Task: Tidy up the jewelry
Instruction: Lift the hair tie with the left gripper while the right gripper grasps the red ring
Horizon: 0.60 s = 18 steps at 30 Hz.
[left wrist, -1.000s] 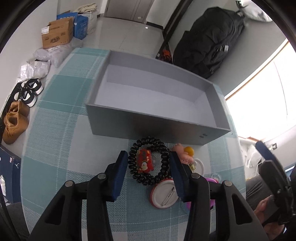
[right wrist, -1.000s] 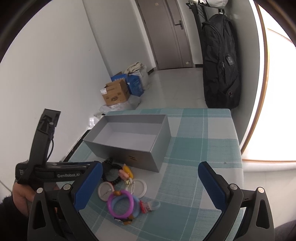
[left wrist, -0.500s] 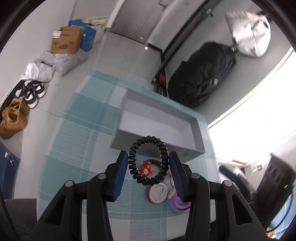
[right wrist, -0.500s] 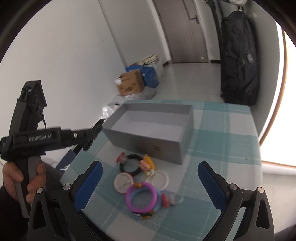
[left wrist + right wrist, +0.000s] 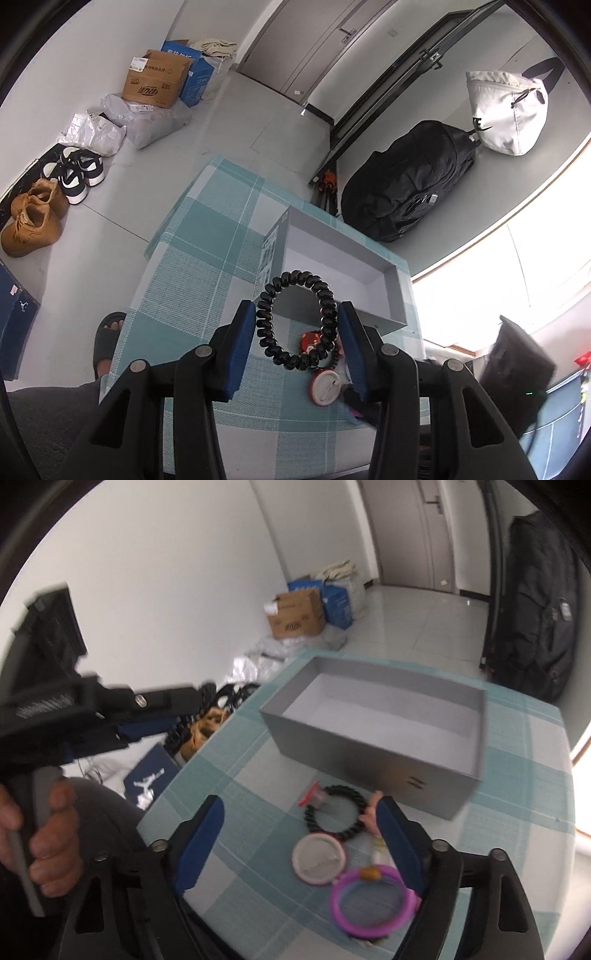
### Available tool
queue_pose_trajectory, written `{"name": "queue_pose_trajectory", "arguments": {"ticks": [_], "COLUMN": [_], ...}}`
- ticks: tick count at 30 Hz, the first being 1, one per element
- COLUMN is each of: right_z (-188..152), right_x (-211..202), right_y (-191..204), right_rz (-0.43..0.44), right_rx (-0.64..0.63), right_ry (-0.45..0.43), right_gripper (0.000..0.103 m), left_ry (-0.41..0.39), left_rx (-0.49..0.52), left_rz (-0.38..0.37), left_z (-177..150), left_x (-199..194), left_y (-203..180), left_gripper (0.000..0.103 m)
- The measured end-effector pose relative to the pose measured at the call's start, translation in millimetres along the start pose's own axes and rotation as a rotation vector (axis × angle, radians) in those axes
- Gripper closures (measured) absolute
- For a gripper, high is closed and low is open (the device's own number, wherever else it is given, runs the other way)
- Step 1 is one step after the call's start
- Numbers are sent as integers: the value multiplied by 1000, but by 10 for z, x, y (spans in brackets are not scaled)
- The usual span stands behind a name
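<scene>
Checked tablecloth beneath purple bangle

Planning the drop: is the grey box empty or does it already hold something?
Empty. The grey box shows only bare pale floor in both views; the left gripper holds the black coil bracelet above it.

Teal-and-white checked tablecloth covers table | brown cardboard carton on floor, touching blue carton | tan suede boots beside black-and-white sneakers | black backpack against wall | white fabric bag above backpack | grey door shut
</scene>
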State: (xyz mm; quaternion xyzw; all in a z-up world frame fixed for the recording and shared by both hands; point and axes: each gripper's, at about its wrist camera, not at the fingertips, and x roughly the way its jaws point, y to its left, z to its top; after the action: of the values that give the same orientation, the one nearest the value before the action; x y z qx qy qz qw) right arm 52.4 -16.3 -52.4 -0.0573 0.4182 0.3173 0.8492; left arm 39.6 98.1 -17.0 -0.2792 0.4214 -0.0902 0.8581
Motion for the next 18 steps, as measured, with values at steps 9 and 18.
{"name": "queue_pose_trajectory", "arguments": {"ticks": [9, 18], "right_z": [22, -36], "right_x": [385, 487], "right_y": [105, 78], "right_rz": [-130, -173], "right_rx": [-131, -143], "right_ry": [102, 138], "right_gripper": [50, 88], "left_ry": [-6, 23], "left_rx": [-49, -22], "left_rz": [-34, -38], "left_z": [74, 61], "left_x": [-58, 1], "left_y": [149, 113], "left_gripper": [63, 63]}}
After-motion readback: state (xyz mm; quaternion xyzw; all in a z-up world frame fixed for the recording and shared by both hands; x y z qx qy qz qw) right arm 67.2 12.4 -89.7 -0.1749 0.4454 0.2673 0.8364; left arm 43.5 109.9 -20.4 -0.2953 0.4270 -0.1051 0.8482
